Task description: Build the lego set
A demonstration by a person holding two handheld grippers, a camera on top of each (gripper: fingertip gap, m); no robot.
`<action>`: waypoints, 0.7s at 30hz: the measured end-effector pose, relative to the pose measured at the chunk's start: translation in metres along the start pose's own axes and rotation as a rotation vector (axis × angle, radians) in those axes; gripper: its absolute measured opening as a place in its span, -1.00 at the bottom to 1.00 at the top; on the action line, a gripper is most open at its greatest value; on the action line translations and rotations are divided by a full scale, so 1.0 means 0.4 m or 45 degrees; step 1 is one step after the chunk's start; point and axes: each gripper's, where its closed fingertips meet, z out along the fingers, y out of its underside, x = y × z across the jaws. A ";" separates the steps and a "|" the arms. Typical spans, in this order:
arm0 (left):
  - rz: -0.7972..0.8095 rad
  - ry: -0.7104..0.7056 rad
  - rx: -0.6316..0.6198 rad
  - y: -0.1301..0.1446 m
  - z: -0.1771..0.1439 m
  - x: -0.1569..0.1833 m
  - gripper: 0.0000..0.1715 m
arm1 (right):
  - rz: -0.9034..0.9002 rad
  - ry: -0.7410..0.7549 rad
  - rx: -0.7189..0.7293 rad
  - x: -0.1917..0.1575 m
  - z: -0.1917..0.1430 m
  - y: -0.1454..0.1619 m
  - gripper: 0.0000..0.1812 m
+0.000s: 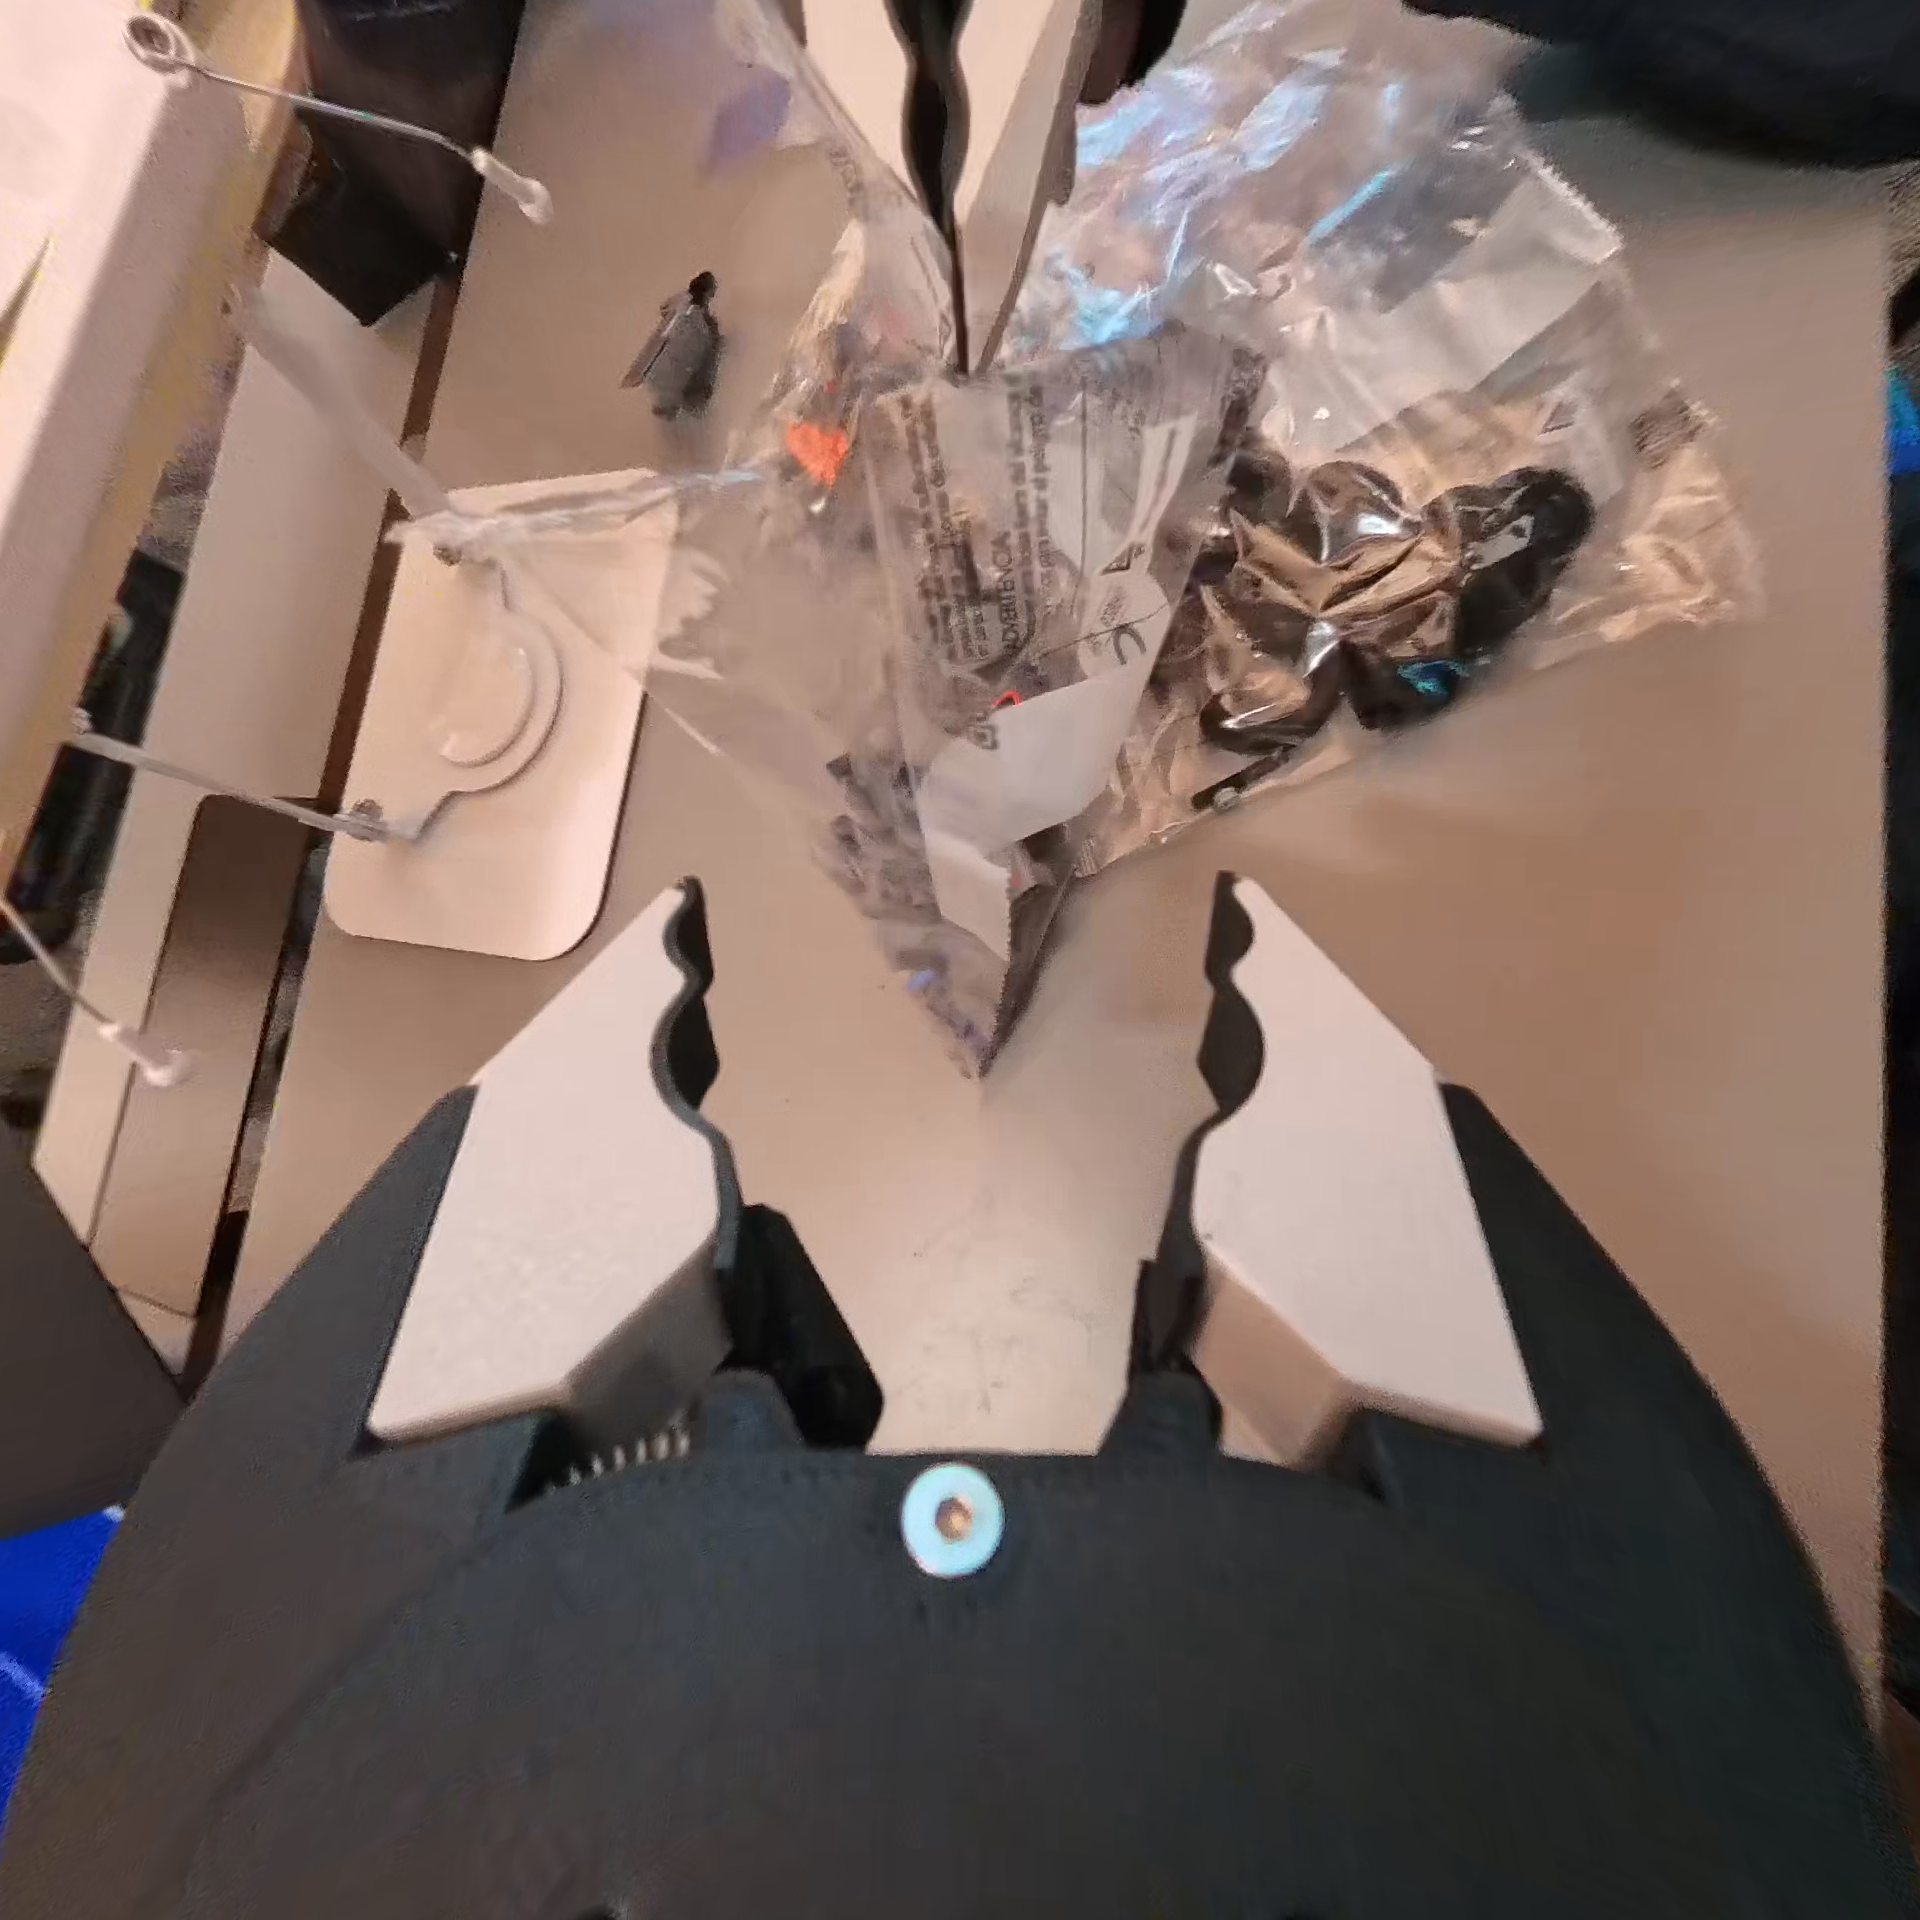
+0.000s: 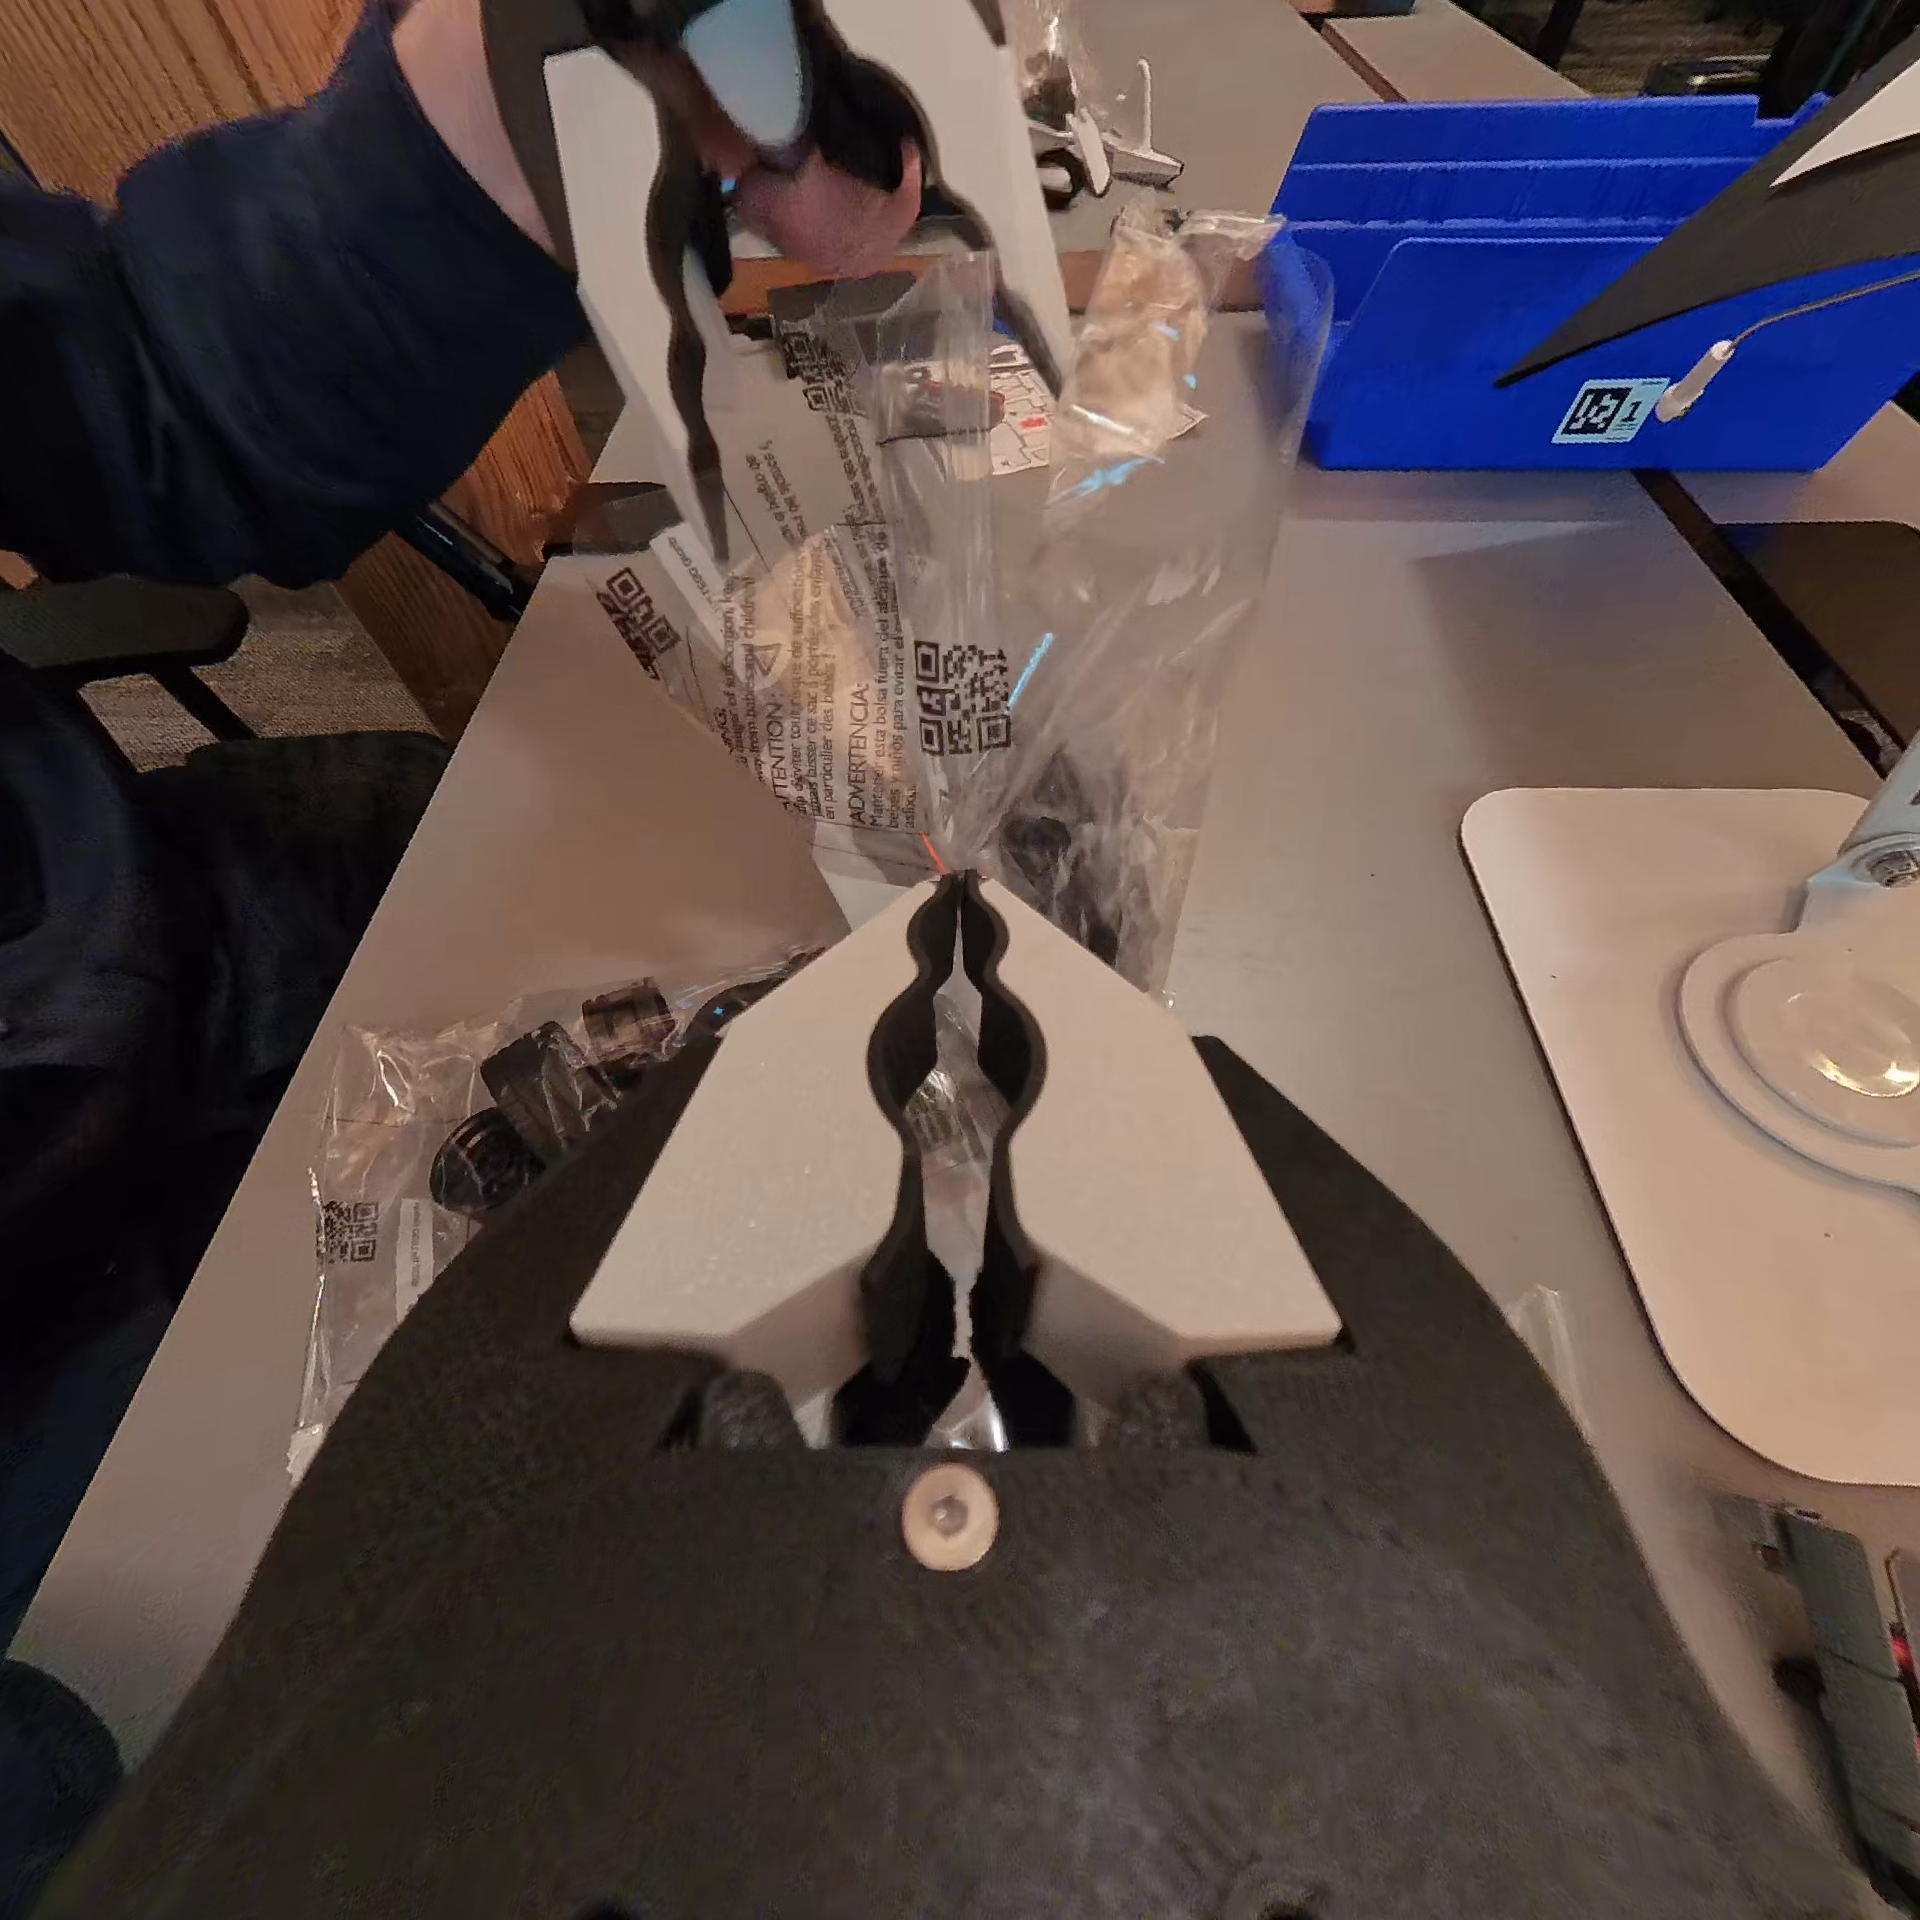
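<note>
The right gripper (image 2: 961, 883) had its two pale wedge-shaped fingers, edged with wavy black pads, pressed together on a crinkled fold of the clear plastic bag (image 2: 935, 665), holding it up off the grey table (image 2: 1403, 675). The film was thin and glossy, printed with black text blocks and square codes, and dark lego pieces showed through its lower part, just past the fingertips.

The left gripper (image 1: 961, 914) was spread wide, with nothing between its scalloped fingers (seen from the right wrist view it reached in from above, one tip at the bag's upper printed panel; whether it touched the film I could not tell). In the left wrist view the held bag (image 1: 997, 665) hung as a tapering point toward the table between the open fingers.

A second clear bag (image 1: 1434, 582), wrinkled and lying flat on the table, held black tyre-like rings and other dark parts. A small grey lego piece (image 1: 677, 348) stood alone on the tabletop, well apart from the bags. A smooth white rounded base plate (image 2: 1662, 1091) lay to one side, and a blue plastic bin (image 2: 1538, 281) sat at the table's far end
</note>
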 end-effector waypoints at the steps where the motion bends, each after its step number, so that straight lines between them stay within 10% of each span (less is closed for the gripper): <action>1: 0.005 -0.040 -0.007 0.001 0.007 -0.006 0.15 | 0.003 -0.003 0.001 0.000 0.001 0.000 -1.00; 4: -0.029 -0.087 0.117 -0.041 0.022 -0.024 0.04 | -0.007 -0.005 -0.006 -0.003 0.004 0.000 -1.00; 8: -0.019 -0.143 0.133 -0.041 0.056 -0.044 -0.98 | -0.002 0.005 0.006 0.001 0.000 -0.001 -1.00; 21: -0.277 -0.304 0.363 0.010 -0.045 -0.143 -1.00 | 0.164 0.187 0.175 0.081 -0.038 -0.046 -1.00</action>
